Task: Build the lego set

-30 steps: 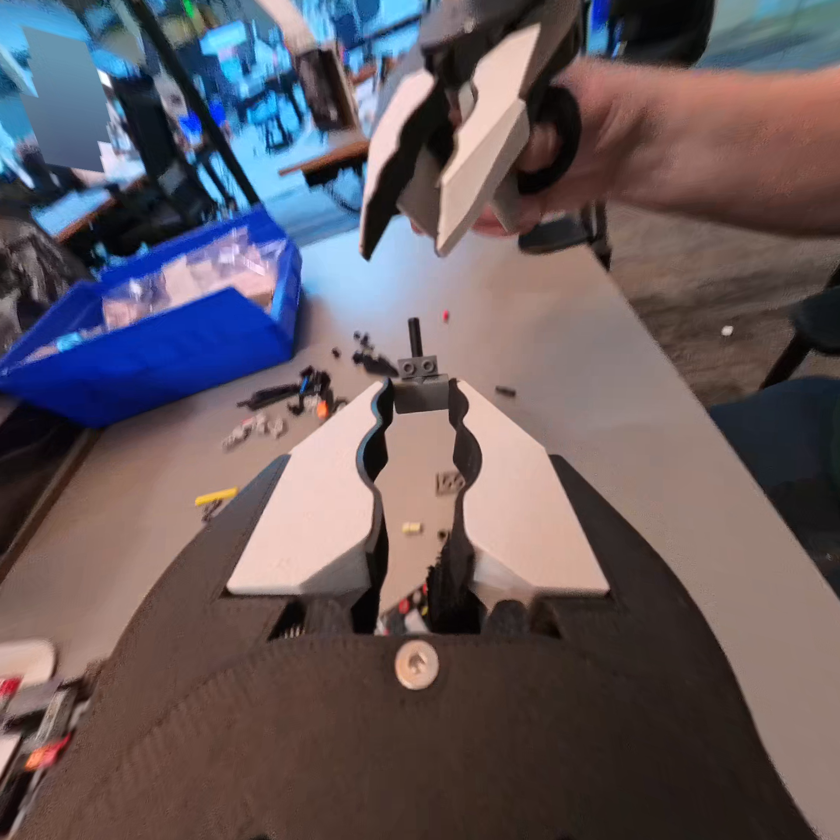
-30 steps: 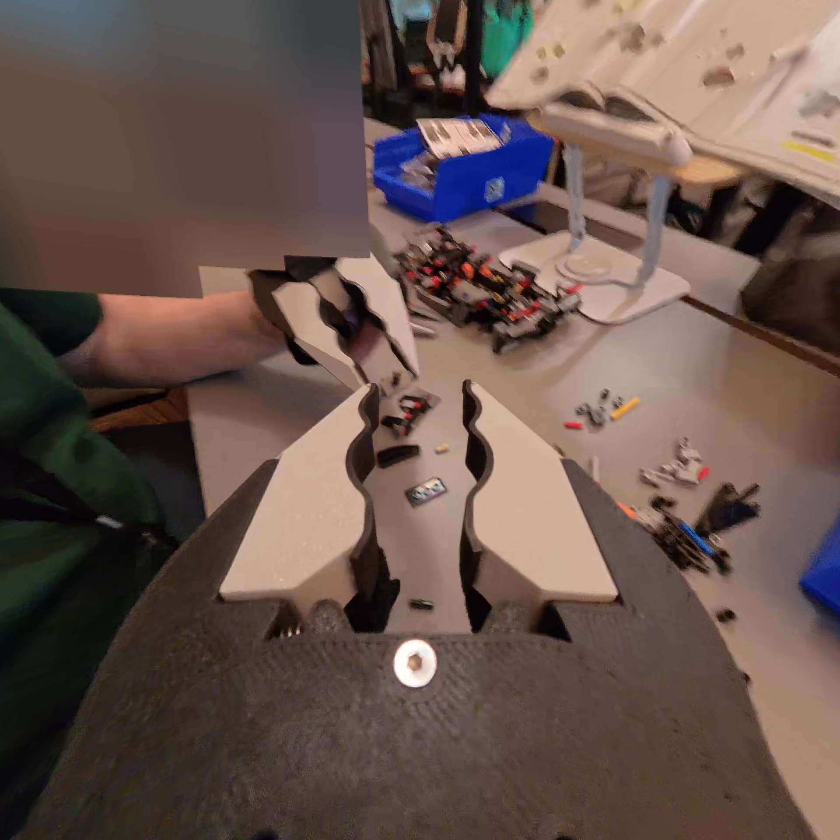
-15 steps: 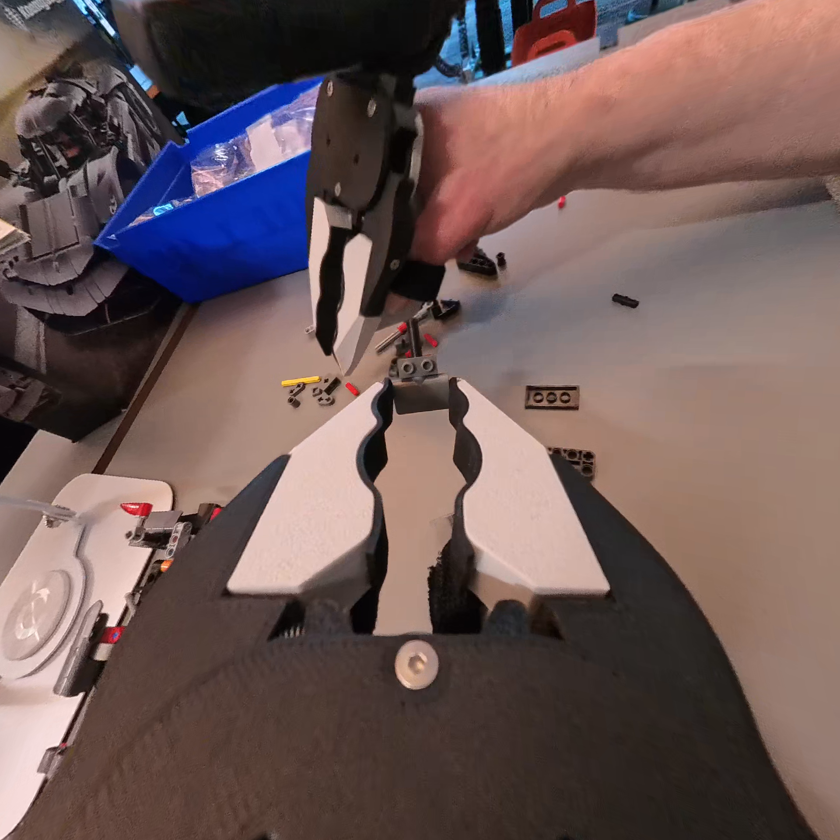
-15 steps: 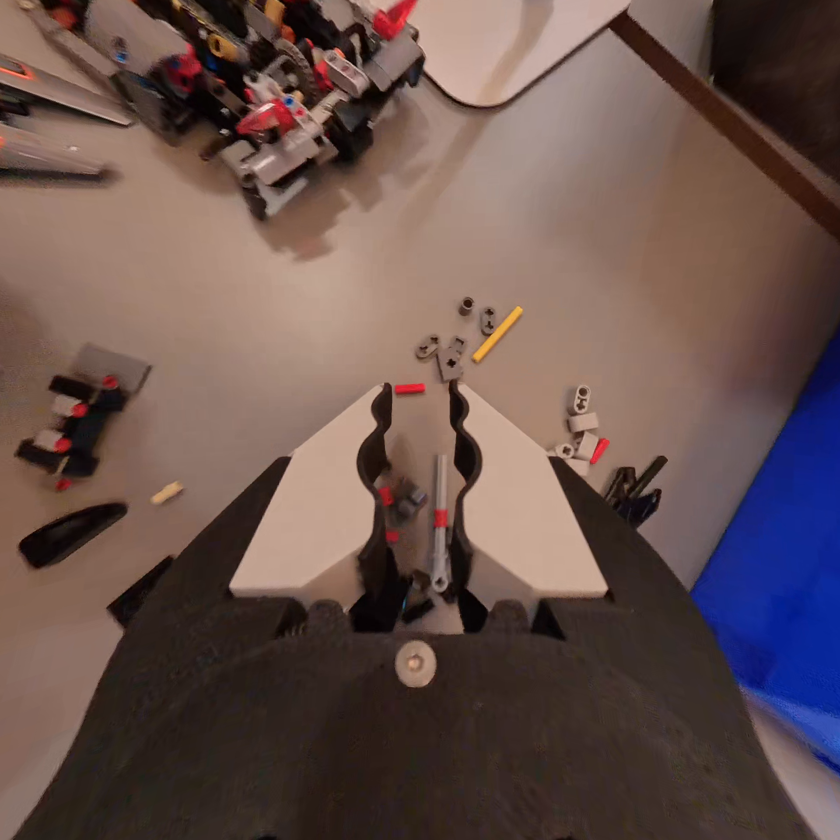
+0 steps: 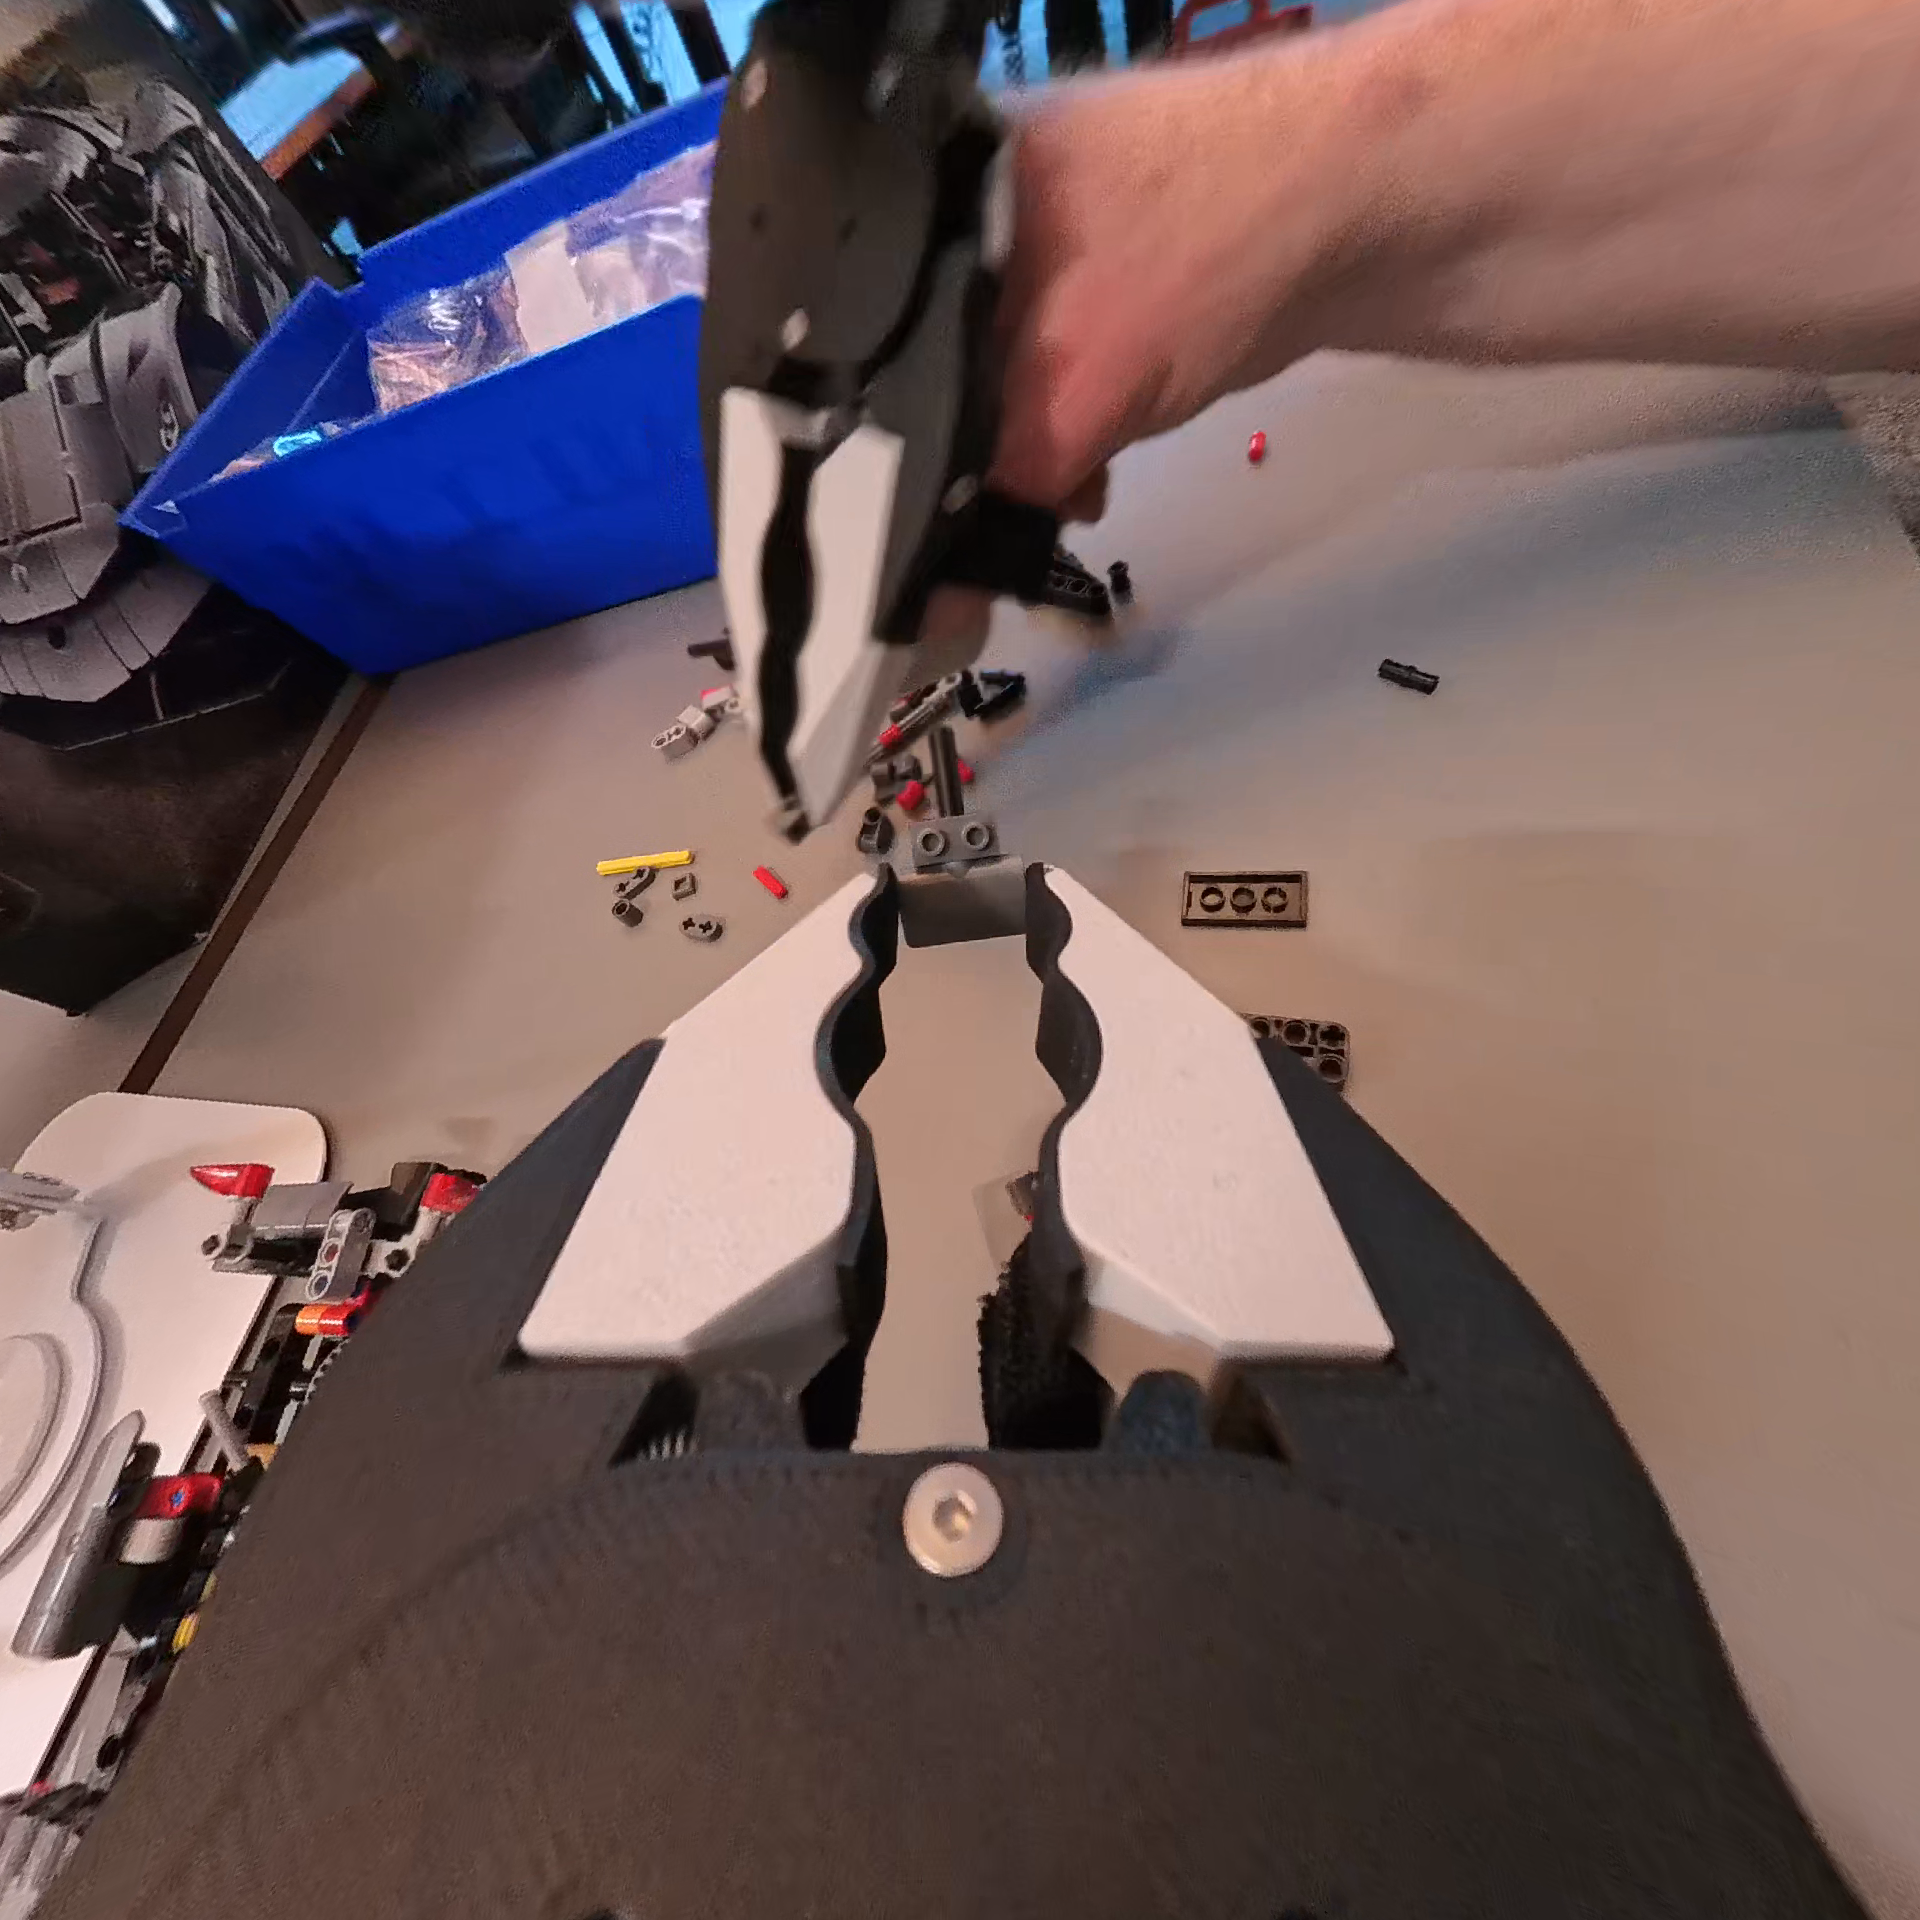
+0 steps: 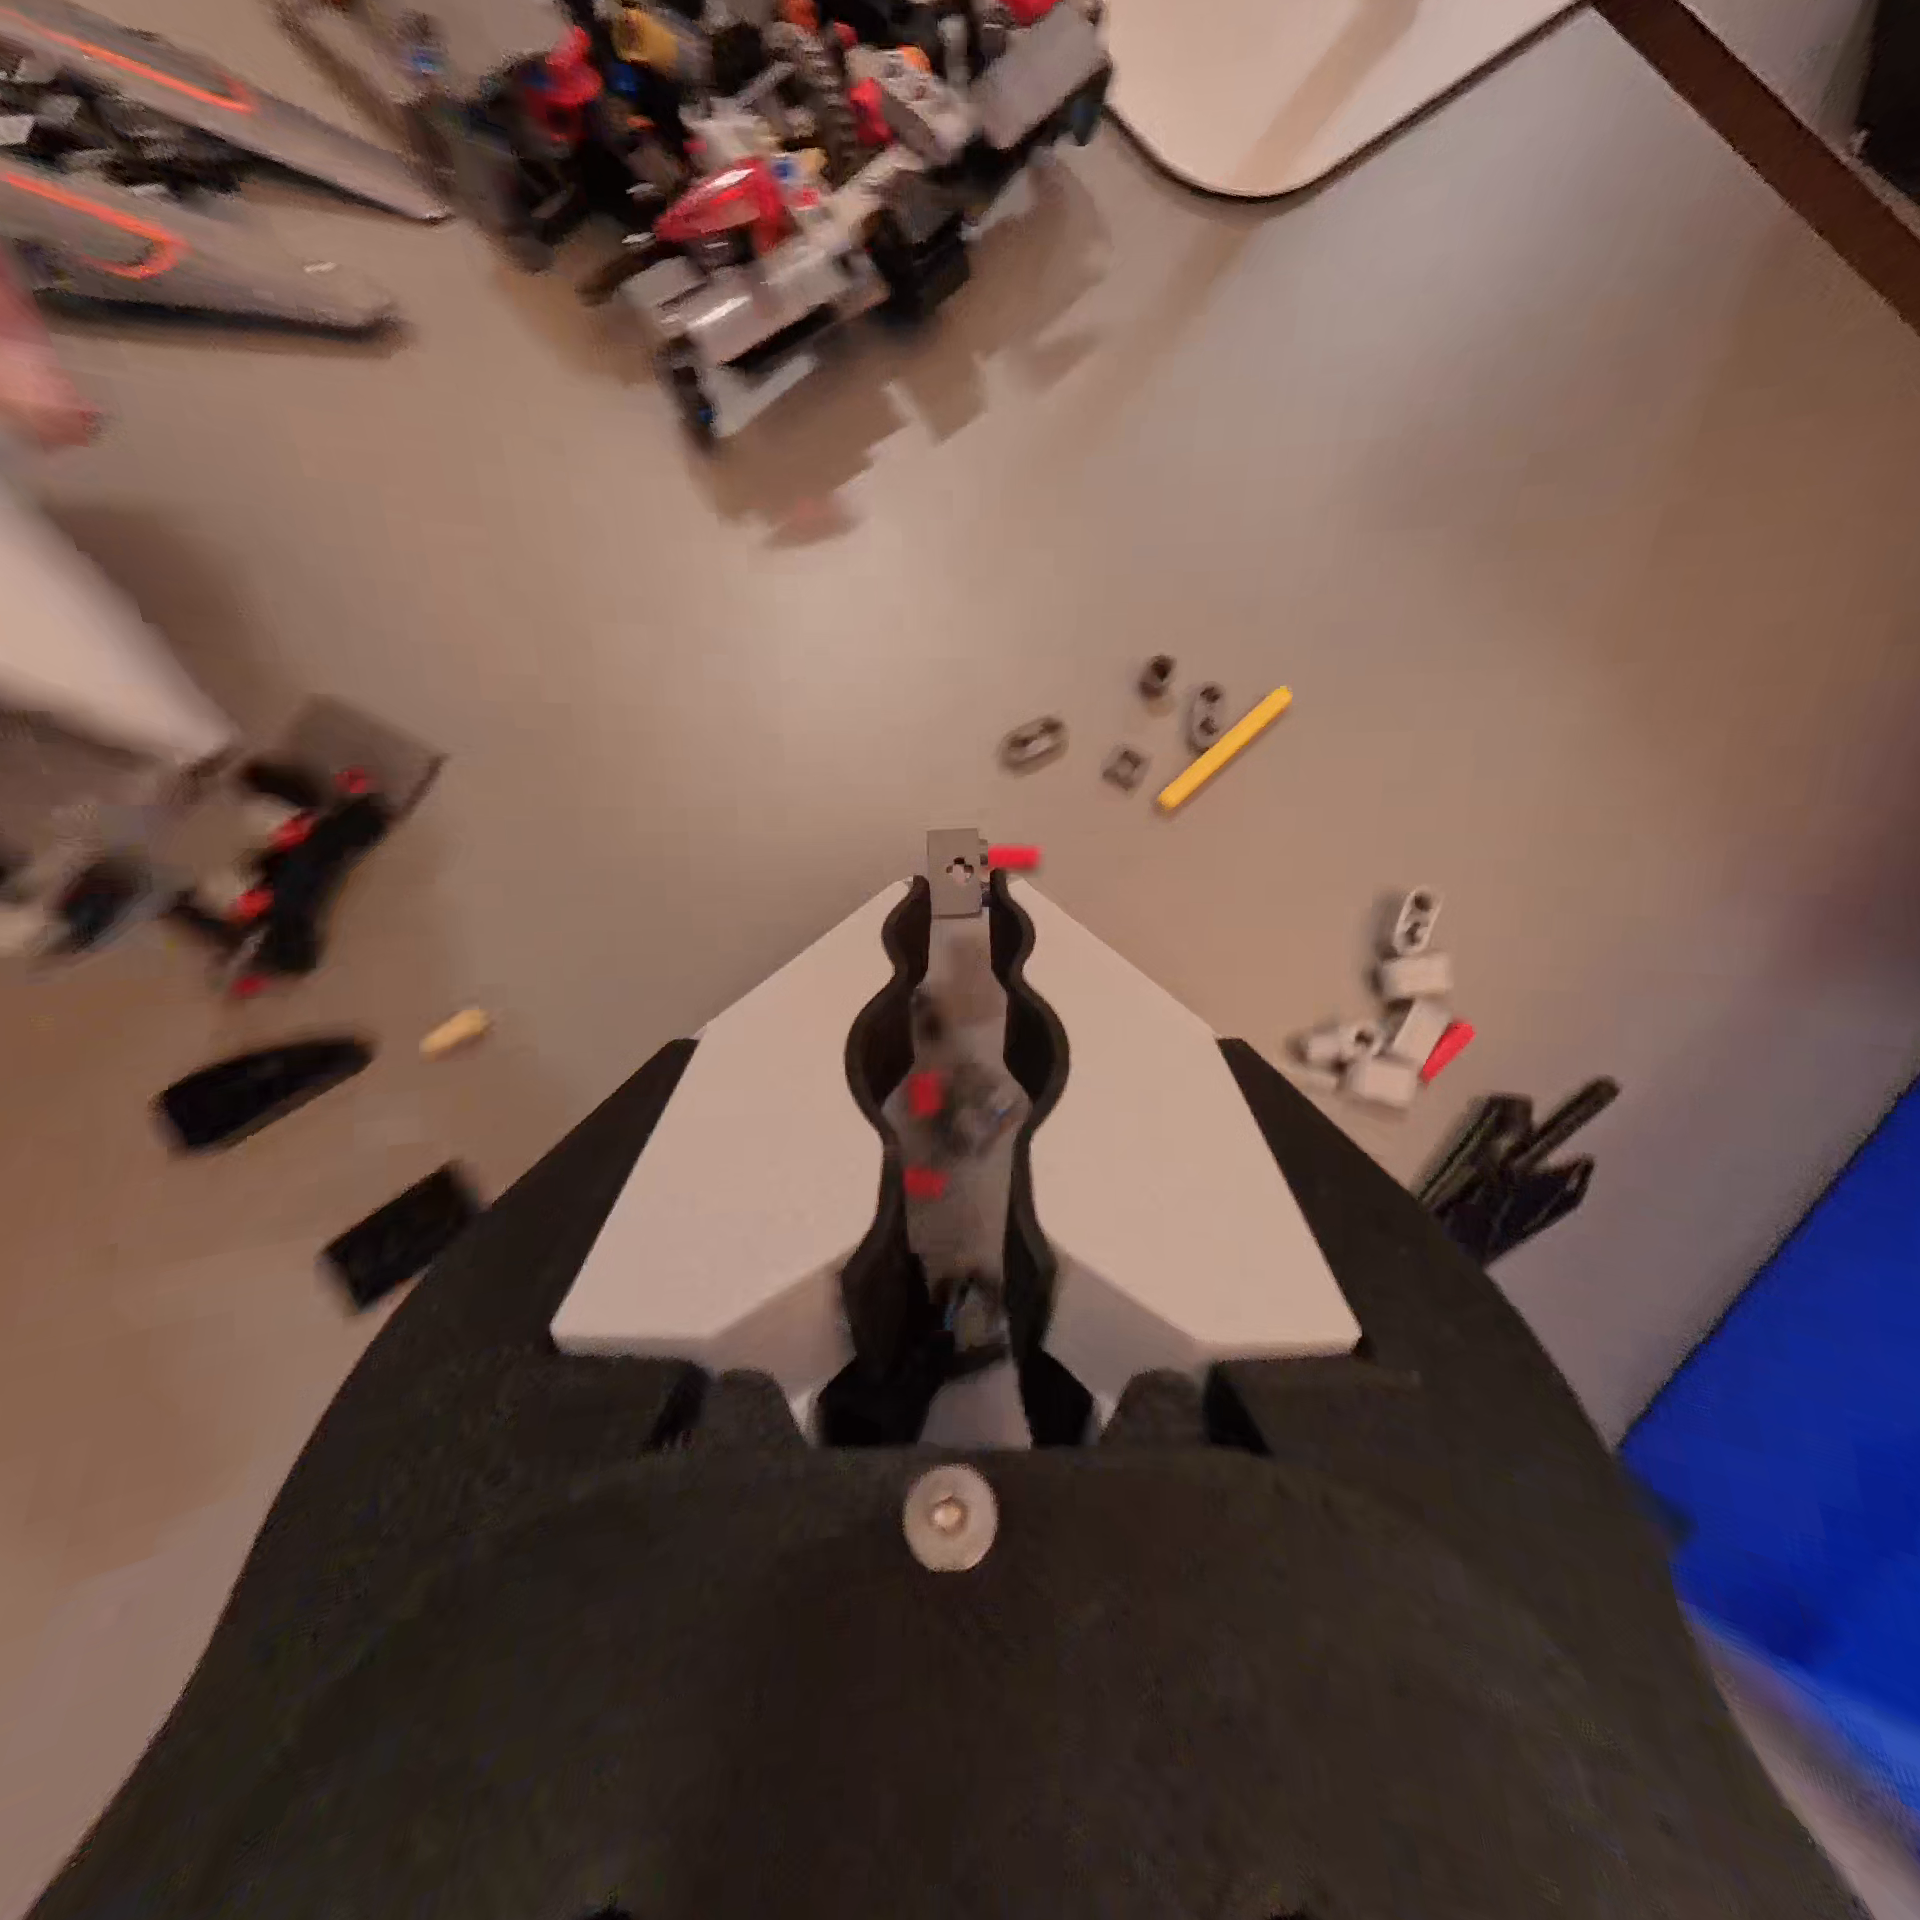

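My left gripper is shut on a small grey lego piece with a black axle standing up from it, held above the table. My right gripper points down at the table with its jaws nearly closed on a small light grey piece; a red pin lies just beside its tips. In the left wrist view the right gripper, held by a hand, hangs just left of the axle. The partly built lego car sits farther off.
A blue bin with bagged parts stands at the back left. Loose parts lie about: a yellow axle, grey connectors, a black plate, a black and red sub-assembly. A white stand base is at the left. Tip to tip, the grippers are about 11 cm apart.
My right gripper's jaws have narrowed and closed on the small grey piece near the red pin. My left gripper still holds its piece in much the same place.
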A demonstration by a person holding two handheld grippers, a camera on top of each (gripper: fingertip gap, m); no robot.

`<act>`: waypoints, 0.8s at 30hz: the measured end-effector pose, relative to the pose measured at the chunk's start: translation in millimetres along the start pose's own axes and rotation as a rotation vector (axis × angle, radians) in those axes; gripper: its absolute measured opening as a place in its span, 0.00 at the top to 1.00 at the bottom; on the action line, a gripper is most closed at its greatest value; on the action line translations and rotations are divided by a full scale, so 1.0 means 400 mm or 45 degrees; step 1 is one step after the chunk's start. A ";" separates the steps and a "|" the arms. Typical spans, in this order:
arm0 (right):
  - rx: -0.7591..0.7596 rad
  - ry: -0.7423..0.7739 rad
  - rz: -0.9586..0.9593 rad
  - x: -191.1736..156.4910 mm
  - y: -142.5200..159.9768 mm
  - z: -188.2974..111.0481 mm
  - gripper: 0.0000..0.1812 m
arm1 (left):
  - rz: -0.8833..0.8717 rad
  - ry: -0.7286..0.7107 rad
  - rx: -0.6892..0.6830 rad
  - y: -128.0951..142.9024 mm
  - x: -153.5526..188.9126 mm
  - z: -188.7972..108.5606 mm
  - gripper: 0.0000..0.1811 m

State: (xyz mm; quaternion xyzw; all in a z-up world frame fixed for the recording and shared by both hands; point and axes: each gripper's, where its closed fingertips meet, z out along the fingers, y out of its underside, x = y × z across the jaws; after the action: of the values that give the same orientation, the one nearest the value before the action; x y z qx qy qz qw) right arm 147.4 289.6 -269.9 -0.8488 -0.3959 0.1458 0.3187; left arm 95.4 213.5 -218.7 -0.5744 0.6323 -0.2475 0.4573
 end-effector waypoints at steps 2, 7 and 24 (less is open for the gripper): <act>0.027 -0.106 -0.093 -0.079 0.025 -0.070 0.95 | -0.002 0.015 0.014 -0.007 0.004 -0.002 0.87; -0.072 -0.211 -0.300 -0.228 0.168 -0.172 0.95 | 0.031 0.055 0.027 -0.020 0.032 0.010 0.87; -0.029 0.095 0.306 -0.287 0.217 -0.146 0.85 | 0.017 0.087 0.023 -0.016 0.051 0.033 0.87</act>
State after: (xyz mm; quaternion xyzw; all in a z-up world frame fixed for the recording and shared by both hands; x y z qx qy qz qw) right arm 153.0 134.8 -283.3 -0.8985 -0.2809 0.1468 0.3038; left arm 111.5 195.4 -225.2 -0.5573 0.6490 -0.2695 0.4423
